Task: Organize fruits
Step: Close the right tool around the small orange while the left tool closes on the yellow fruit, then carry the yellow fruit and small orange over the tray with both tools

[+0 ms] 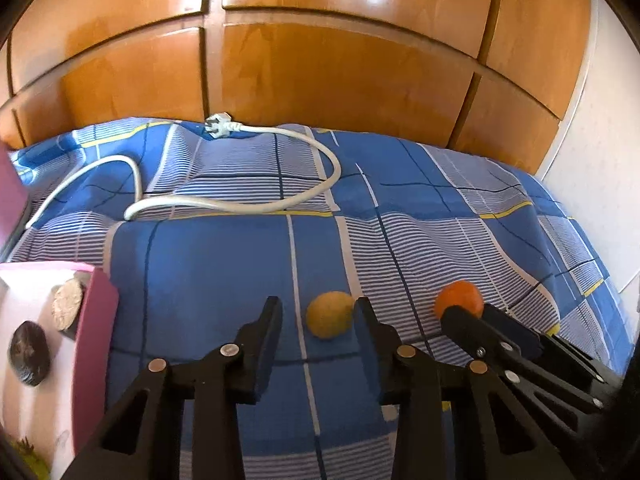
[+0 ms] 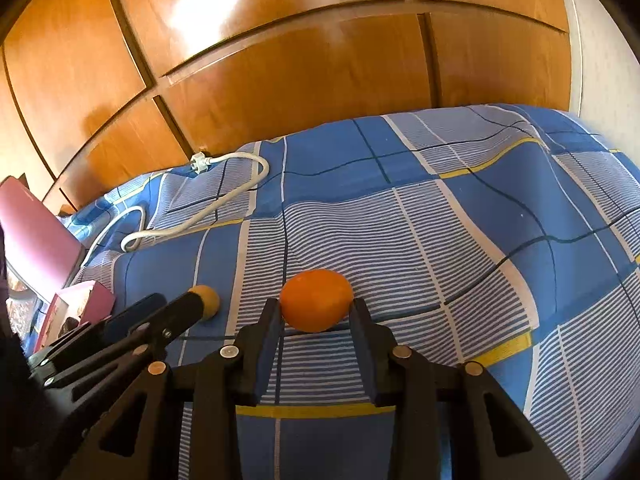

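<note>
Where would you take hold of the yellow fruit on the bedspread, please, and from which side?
Grip the yellow fruit across its widest middle, coming down from the near side as the left gripper points now. It is round and lies loose on the soft bedspread, touching only one finger, so the jaws should centre on it first.

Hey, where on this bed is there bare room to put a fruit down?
The bedspread is bare right of the orange, out toward the wall. Another free patch lies between the white cable and the lemon. It is crowded at the pink box and around both fruits.
</note>
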`<move>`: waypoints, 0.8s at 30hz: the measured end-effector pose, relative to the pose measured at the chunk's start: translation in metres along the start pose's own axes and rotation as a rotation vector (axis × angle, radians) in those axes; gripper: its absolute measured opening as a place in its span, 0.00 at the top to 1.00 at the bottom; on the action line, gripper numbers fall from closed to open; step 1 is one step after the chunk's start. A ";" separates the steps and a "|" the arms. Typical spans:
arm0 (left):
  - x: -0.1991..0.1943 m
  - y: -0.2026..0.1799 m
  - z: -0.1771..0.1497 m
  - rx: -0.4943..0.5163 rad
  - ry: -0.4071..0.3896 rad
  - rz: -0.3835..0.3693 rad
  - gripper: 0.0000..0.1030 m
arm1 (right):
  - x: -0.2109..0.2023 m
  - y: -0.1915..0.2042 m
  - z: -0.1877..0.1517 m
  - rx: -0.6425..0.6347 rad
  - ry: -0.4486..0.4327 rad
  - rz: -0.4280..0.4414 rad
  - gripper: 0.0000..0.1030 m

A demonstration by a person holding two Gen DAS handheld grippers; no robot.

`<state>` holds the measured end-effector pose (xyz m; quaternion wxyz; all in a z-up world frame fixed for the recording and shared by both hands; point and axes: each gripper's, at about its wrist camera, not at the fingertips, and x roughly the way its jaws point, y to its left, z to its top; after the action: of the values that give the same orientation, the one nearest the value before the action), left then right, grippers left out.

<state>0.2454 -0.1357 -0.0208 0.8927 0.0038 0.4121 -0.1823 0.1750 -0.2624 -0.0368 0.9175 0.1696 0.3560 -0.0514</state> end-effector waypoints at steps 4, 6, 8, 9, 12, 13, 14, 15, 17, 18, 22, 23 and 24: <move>0.009 -0.003 0.005 0.008 0.014 -0.007 0.64 | -0.001 -0.005 0.000 0.020 -0.003 0.005 0.65; 0.017 -0.004 0.006 0.007 0.043 -0.010 0.64 | -0.001 -0.007 0.001 0.029 -0.007 0.004 0.65; 0.020 -0.005 0.006 0.009 0.047 -0.013 0.65 | -0.002 -0.008 0.001 0.034 -0.010 0.005 0.65; 0.021 -0.006 0.006 0.011 0.047 -0.012 0.70 | -0.002 -0.009 0.001 0.036 -0.009 0.005 0.65; 0.021 -0.005 0.005 0.005 0.041 0.001 0.76 | 0.000 -0.007 0.000 0.030 -0.002 0.002 0.65; 0.019 -0.003 0.004 -0.004 0.039 0.009 0.76 | 0.001 -0.006 0.000 0.026 0.002 0.001 0.65; 0.016 0.000 0.003 -0.017 0.036 0.012 0.76 | 0.001 -0.006 0.000 0.026 0.005 0.000 0.65; 0.010 0.003 -0.001 -0.036 0.034 0.009 0.76 | 0.002 -0.006 0.000 0.028 0.005 0.002 0.65; -0.002 0.005 -0.011 -0.046 0.029 0.013 0.76 | 0.001 -0.007 0.000 0.029 0.006 0.005 0.65; -0.008 0.006 -0.017 -0.049 0.026 0.018 0.76 | 0.001 -0.007 -0.001 0.028 0.007 0.006 0.65; -0.037 0.010 -0.047 -0.072 0.021 0.053 0.76 | -0.002 -0.004 -0.004 0.017 0.035 0.048 0.65; -0.044 0.011 -0.054 -0.078 0.018 0.057 0.76 | -0.004 -0.002 -0.006 0.006 0.040 0.056 0.66; -0.052 0.013 -0.063 -0.091 0.017 0.063 0.76 | -0.006 0.000 -0.007 -0.003 0.043 0.061 0.66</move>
<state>0.1728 -0.0970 -0.0259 0.8937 -0.0220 0.4272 -0.1351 0.1657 -0.2598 -0.0375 0.9111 0.1799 0.3703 -0.0194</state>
